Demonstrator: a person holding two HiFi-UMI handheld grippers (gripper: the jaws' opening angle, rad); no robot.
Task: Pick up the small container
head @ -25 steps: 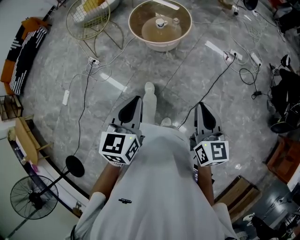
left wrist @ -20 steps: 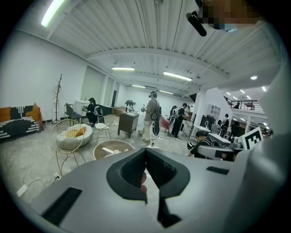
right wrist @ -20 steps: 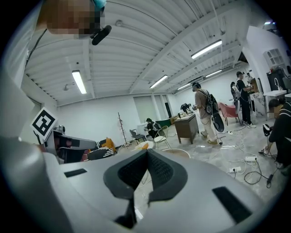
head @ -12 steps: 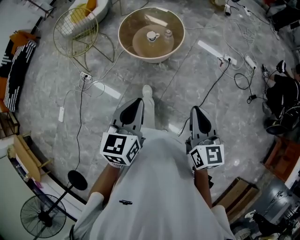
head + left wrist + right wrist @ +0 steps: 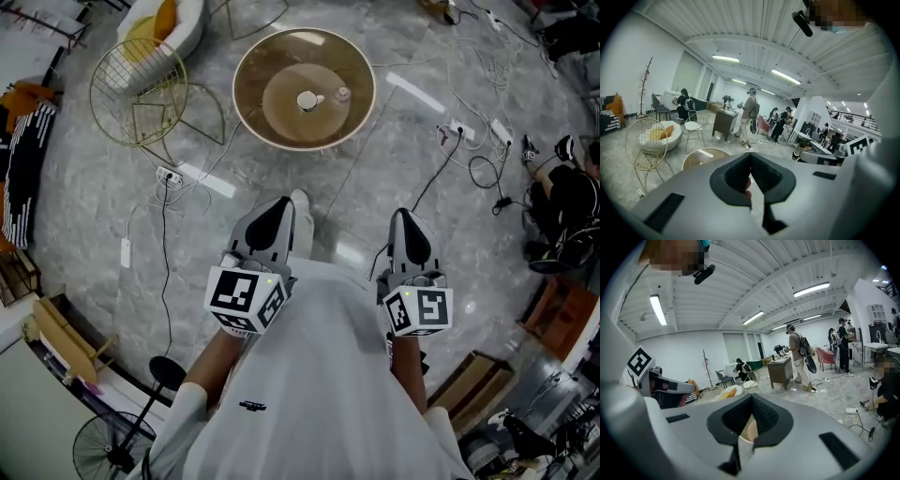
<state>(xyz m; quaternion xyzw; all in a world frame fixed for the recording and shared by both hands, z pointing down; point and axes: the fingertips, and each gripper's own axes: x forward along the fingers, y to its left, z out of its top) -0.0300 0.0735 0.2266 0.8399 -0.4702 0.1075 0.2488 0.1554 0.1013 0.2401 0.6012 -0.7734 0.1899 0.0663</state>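
1. Two marker cubes carry the only print I can make out, bold black-and-white square patterns without words: one on the left gripper (image 5: 278,201), one on the right gripper (image 5: 405,214).
2. Both grippers are held out in front of the person's white shirt (image 5: 319,375), side by side and apart, noses tipped slightly down toward the round table (image 5: 281,56).
3. Each gripper's own view shows its jaws pressed together with nothing between them.
4. The small container (image 5: 307,100) sits white near the middle of the table, well ahead of both grippers, with a smaller pale piece (image 5: 343,93) just beside it.
5. Only the head view shows the container and the floor cables (image 5: 164,216). The gripper views show the hall instead: ceiling strip lights (image 5: 725,58), a standing person with a backpack (image 5: 797,357) and a wire chair (image 5: 644,145).
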